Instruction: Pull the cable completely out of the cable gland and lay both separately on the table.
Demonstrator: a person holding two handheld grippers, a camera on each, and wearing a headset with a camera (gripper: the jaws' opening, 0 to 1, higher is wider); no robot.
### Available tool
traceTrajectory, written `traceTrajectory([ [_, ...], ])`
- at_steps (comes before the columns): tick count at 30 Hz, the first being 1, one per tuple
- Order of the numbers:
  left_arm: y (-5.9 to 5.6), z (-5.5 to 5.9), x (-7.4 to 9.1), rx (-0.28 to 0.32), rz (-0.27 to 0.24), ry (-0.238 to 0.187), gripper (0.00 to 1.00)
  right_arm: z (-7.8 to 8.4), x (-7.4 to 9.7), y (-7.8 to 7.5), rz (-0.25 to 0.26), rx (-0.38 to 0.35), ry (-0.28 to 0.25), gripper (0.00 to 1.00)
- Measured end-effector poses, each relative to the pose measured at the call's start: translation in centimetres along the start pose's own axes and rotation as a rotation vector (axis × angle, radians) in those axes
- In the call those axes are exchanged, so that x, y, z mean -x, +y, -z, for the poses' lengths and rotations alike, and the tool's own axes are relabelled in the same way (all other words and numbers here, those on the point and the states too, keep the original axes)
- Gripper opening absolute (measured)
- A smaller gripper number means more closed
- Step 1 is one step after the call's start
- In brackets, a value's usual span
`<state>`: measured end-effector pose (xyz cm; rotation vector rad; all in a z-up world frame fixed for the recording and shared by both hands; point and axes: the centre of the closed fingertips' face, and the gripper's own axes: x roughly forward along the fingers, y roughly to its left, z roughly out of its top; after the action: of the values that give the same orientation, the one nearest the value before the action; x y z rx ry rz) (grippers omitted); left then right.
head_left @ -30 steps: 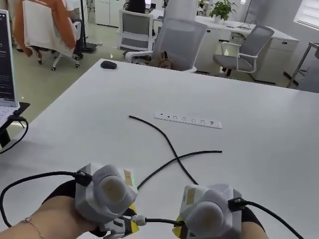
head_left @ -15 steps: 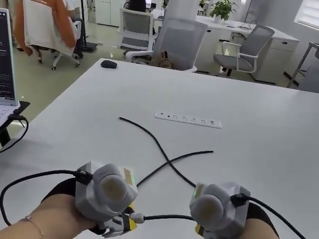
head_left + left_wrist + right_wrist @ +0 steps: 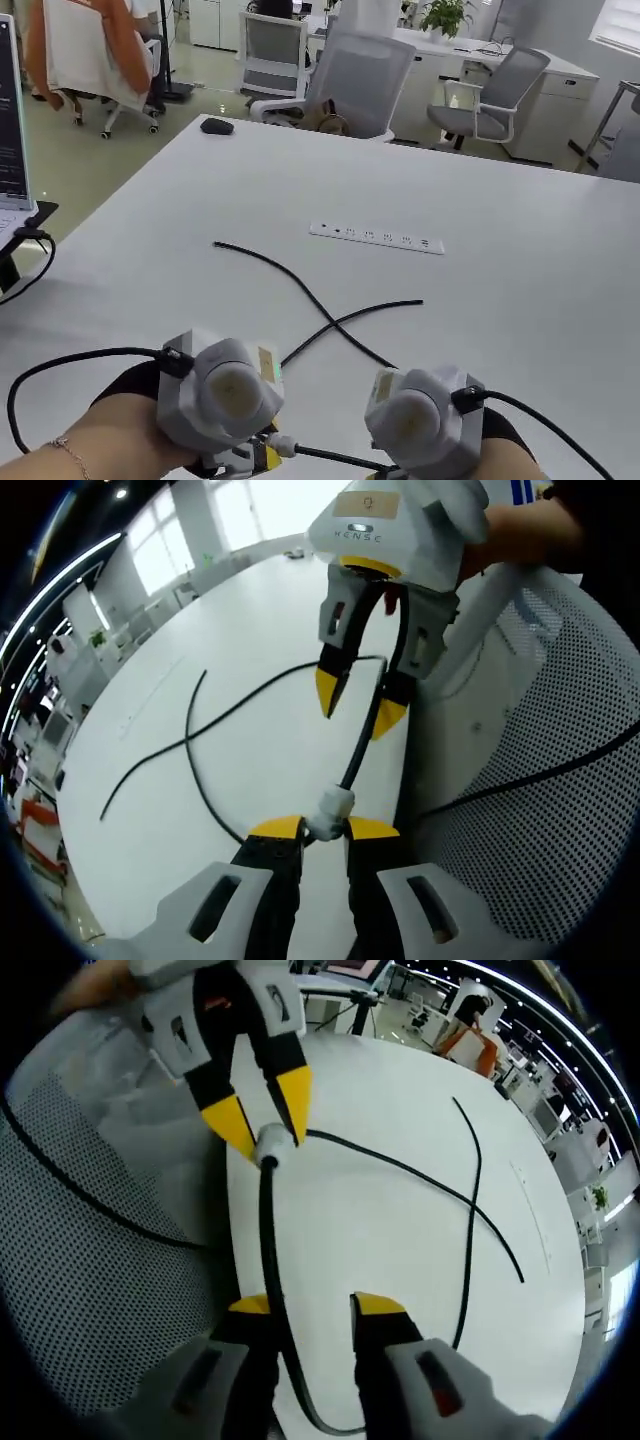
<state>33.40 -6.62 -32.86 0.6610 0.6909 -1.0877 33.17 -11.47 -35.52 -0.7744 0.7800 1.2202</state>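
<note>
**Left gripper view.** The left gripper [image 3: 325, 828] rises from the bottom of the frame. Its yellow-tipped jaws are pressed onto the small white cable gland [image 3: 330, 808] and pinch it between the tips. The black cable [image 3: 362, 742] leaves the gland and runs toward the top of the frame. There it passes between the jaws of the right gripper [image 3: 360, 702], which enters from the upper centre. Those jaws stand spread, with the cable in the gap between them. A white perforated mesh surface [image 3: 545, 740] takes up the right side of the frame.

**Right gripper view.** The right gripper's own jaws, at the bottom of the frame, are spread apart. The cable [image 3: 267, 1245] lies between them, close beside the jaw on the left of the frame; whether it touches that jaw cannot be told. It leads up to the gland [image 3: 270, 1146], which is held at the jaw tips of the left gripper [image 3: 260, 1110] at the upper left. The cable is not yet out of the gland.

**Head view.** Both grippers sit at the bottom edge of the frame, low over the near edge of the white counter [image 3: 520, 300]. The gland [image 3: 281, 444] is between them, just beside the left gripper. The rest of the cable [image 3: 334, 325] lies on the counter and crosses over itself near the centre of the frame. A white power strip [image 3: 378, 239] lies beyond it. A dark mouse [image 3: 215, 126] sits near the counter's far edge at the upper left. Office chairs [image 3: 362, 85] stand behind the counter along the top of the frame.
</note>
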Motion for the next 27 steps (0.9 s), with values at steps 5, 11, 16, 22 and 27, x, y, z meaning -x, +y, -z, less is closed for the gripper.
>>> traceTrajectory([
  [5, -0.3, -0.7, 0.0, 0.004, 0.015, -0.031, 0.17, -1.2, 0.1, 1.4, -0.06, 0.063, -0.052, 0.11],
  [11, 0.1, -0.9, 0.1, 0.017, 0.008, -0.048, 0.17, -0.9, -0.1, 1.3, -0.055, 0.086, -0.037, 0.01],
  [16, 0.4, -0.3, 0.0, -0.003, -0.011, -0.018, 0.17, 0.1, -0.2, 0.5, -0.025, 0.072, 0.005, 0.0],
  [22, 0.6, 0.1, 0.1, 0.01, -0.019, -0.001, 0.17, 1.7, -0.1, -0.6, 0.026, 0.072, 0.079, 0.0],
  [27, 0.8, 0.2, 0.1, 0.014, -0.024, -0.001, 0.17, 3.2, 0.2, -1.5, 0.065, 0.019, 0.137, 0.01],
])
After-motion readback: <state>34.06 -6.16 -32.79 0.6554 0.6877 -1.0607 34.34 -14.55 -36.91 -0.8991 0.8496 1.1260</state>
